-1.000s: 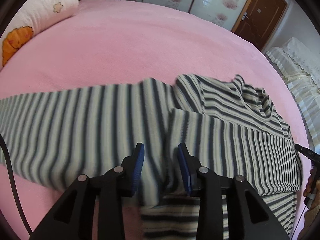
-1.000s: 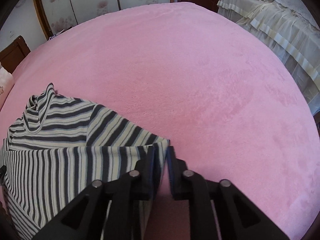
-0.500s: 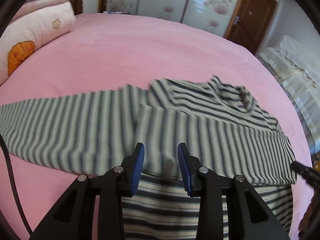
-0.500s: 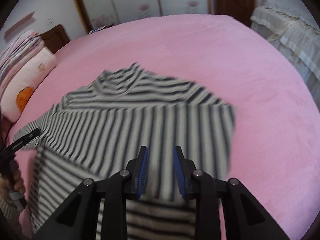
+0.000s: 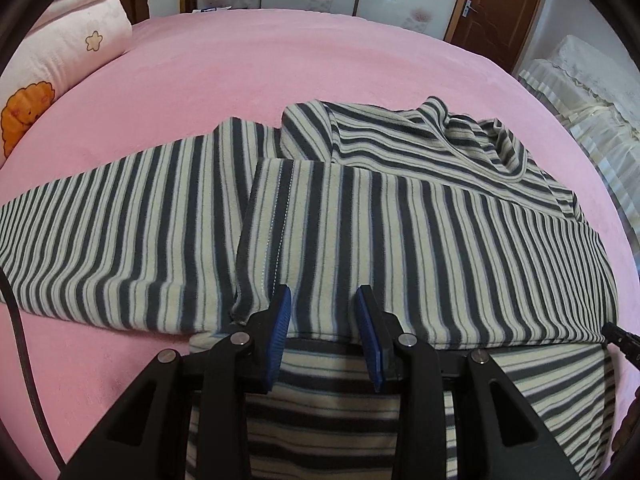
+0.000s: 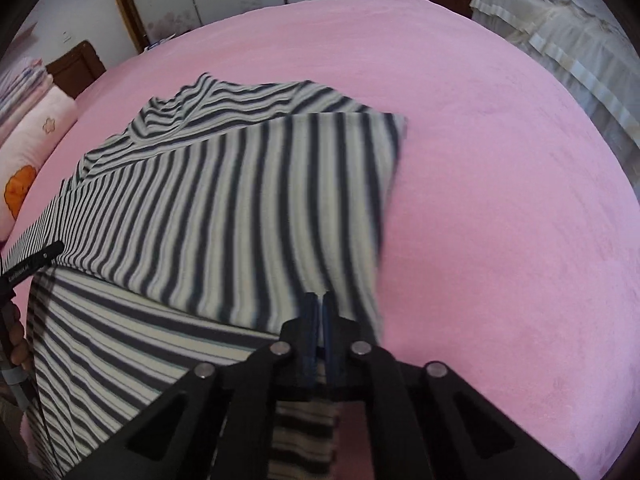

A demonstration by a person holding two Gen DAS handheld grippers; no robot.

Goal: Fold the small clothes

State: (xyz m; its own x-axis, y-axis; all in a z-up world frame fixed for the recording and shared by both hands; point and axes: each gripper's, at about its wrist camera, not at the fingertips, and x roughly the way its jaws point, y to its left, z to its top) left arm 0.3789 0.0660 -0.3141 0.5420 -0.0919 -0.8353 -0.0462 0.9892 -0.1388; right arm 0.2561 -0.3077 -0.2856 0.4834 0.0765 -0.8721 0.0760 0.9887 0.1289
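At the far left we see a pillow [image 5: 60, 60] lying at the edge of the pink bed [image 5: 240, 64], with bare pink cover all around it. Next comes the striped top [image 5: 400, 220], spread flat on the near half of the bed: one sleeve [image 5: 120, 220] runs out to the left, its lower edge straight against the cover, and the other sleeve is folded across the chest, its cuff edge standing just left of our left gripper [image 5: 324, 332]. That gripper hovers above the top with its blue pads apart and nothing between them. Further right, our right gripper [image 6: 319, 320] has its jaws pressed together at the lower right corner of the folded part; we cannot tell whether cloth is pinched. Right of the top's edge the cover lies bare up to a cloth-draped piece of furniture [image 6: 568, 32].
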